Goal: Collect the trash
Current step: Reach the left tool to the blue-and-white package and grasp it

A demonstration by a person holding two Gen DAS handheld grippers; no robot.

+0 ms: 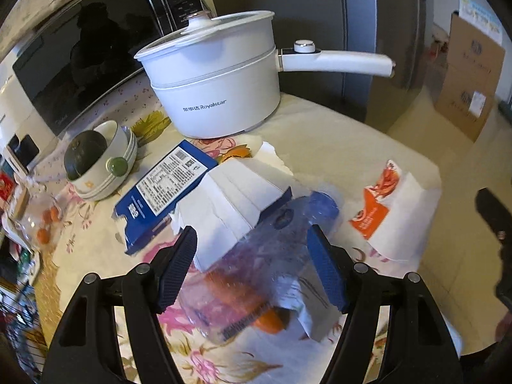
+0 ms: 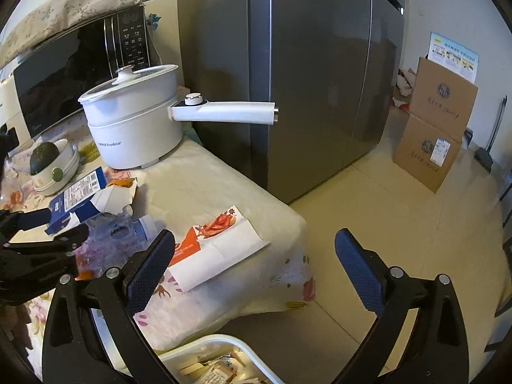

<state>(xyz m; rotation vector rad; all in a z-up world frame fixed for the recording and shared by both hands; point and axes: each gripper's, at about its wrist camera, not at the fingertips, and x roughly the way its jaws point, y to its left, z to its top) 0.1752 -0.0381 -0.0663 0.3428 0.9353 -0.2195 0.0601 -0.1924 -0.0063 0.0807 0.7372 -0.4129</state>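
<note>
A crushed clear plastic bottle with a blue cap lies lengthwise between the pads of my left gripper, which is shut on it, cap pointing away. It overlaps a torn blue and white carton on the flowered tablecloth. An orange and white paper bag lies flat near the table's corner. In the right wrist view the left gripper holds the bottle beside the carton. My right gripper stands open and empty over the table's corner, near the paper bag.
A white electric pot with a long handle stands at the back, before a microwave. Stacked bowls hold a dark green squash. A white bin with scraps sits below the right gripper. A fridge and cardboard boxes stand beyond.
</note>
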